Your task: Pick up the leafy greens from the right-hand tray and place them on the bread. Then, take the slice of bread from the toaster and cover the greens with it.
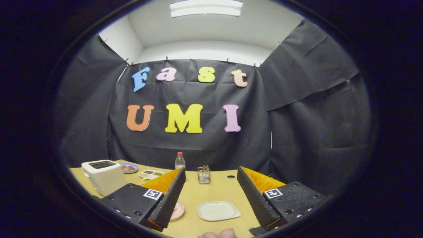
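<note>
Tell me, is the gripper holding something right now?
No, the gripper is open, its fingers spread apart above the table with only the bare white plate lying between them.

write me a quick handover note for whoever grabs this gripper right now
Gripper: open, holding nothing, raised above the table.
Toaster: ahead, beyond the left finger; whether a bread slice sits in its slot cannot be told.
White square plate: between the fingers, looks bare.
Pink plate: partly behind the left finger, contents hidden.
Compartment tray with something green: past the toaster, beside the blue plate.
Done: no step looks done.
Left: greens onto the bread, then toaster slice on top.
</note>
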{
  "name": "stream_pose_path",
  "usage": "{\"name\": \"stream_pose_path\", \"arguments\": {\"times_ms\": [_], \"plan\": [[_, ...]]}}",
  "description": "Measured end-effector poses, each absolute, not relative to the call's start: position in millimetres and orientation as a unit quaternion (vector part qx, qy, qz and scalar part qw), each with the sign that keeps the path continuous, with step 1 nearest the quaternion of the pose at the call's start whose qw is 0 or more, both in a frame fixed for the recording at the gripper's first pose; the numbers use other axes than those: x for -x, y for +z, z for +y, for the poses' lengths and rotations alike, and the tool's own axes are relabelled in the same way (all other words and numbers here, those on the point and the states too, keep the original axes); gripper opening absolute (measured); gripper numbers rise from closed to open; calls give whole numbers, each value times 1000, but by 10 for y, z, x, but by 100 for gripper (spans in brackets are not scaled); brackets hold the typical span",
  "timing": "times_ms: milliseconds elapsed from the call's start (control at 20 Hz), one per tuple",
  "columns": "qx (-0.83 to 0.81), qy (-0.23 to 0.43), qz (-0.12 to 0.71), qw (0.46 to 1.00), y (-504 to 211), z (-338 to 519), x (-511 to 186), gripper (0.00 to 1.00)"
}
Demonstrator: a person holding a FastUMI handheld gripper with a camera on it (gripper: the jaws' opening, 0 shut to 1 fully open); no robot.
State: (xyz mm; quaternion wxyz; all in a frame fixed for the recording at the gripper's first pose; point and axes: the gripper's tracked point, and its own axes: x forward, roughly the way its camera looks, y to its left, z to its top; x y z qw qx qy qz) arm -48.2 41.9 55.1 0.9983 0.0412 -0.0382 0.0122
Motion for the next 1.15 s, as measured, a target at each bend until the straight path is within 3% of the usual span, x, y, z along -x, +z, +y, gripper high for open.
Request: {"name": "stream_pose_path", "arguments": {"times_ms": [550,1150], "plan": [[-51,15,-63,997,779,243,861,96],[-58,19,-38,997,632,218,775,95]]}}
